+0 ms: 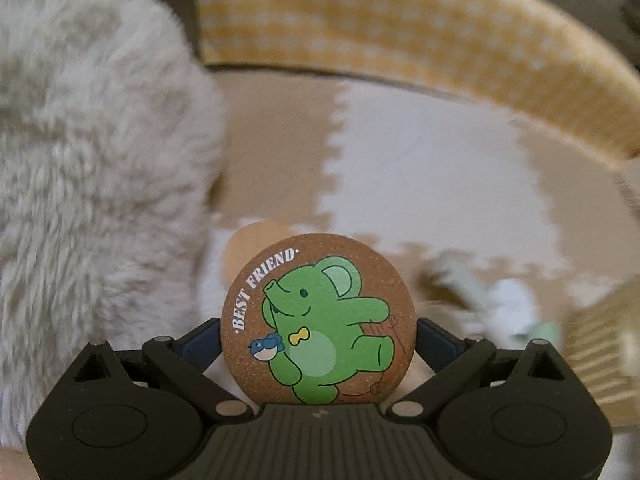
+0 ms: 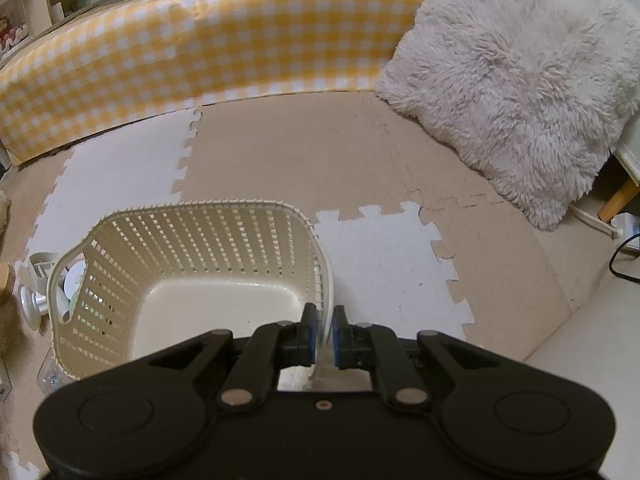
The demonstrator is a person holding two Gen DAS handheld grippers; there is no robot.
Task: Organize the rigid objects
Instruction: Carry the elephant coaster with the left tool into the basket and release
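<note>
In the left wrist view a round cork coaster (image 1: pixel 318 320), printed with a green elephant and the words BEST FRIEND, stands on edge between the blue pads of my left gripper (image 1: pixel 319 338), which is shut on it above the floor mat. In the right wrist view my right gripper (image 2: pixel 323 330) is shut on the right-hand rim of a cream lattice basket (image 2: pixel 192 248), whose inside is bare. Beyond the coaster lie blurred small white and pale green items (image 1: pixel 500 300) on the mat.
Beige and white foam puzzle mat (image 2: pixel 320 152) covers the floor. A yellow checked bumper (image 2: pixel 192 44) runs along the back. A fluffy white cushion (image 2: pixel 516 80) leans at the right of the right wrist view. White and metal items (image 2: pixel 36 296) lie left of the basket.
</note>
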